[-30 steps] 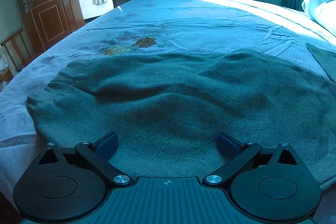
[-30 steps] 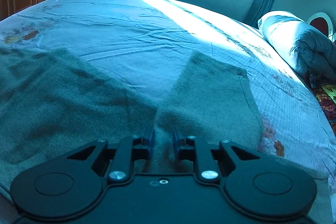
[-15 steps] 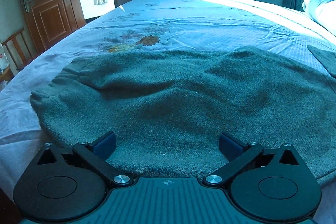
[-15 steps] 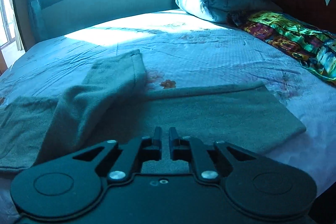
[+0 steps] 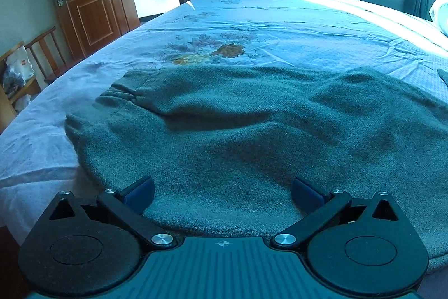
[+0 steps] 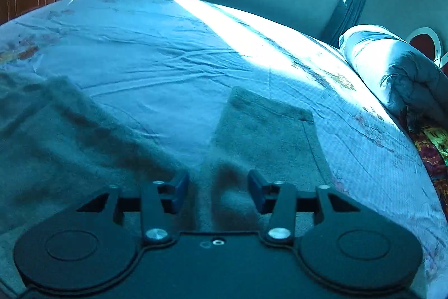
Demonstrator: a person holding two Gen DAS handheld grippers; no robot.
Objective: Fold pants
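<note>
right gripper [image 6: 218, 191]: our fingers, pinched narrow on a leg half a second ago, now stand apart, cloth released | left gripper [image 5: 222, 191]: fingers wide as before, holding nothing | pants [image 5: 252, 136]: spread along bed's [image 5: 252, 27] near edge, first fold laid, we judge

No readable words, numbers or brand names appear anywhere; the only marks are a small crosshair symbol on the ribbed grey body of the left gripper [image 5: 223, 188] and an illegible red mark on a white plastic bag [image 5: 21, 64].
</note>
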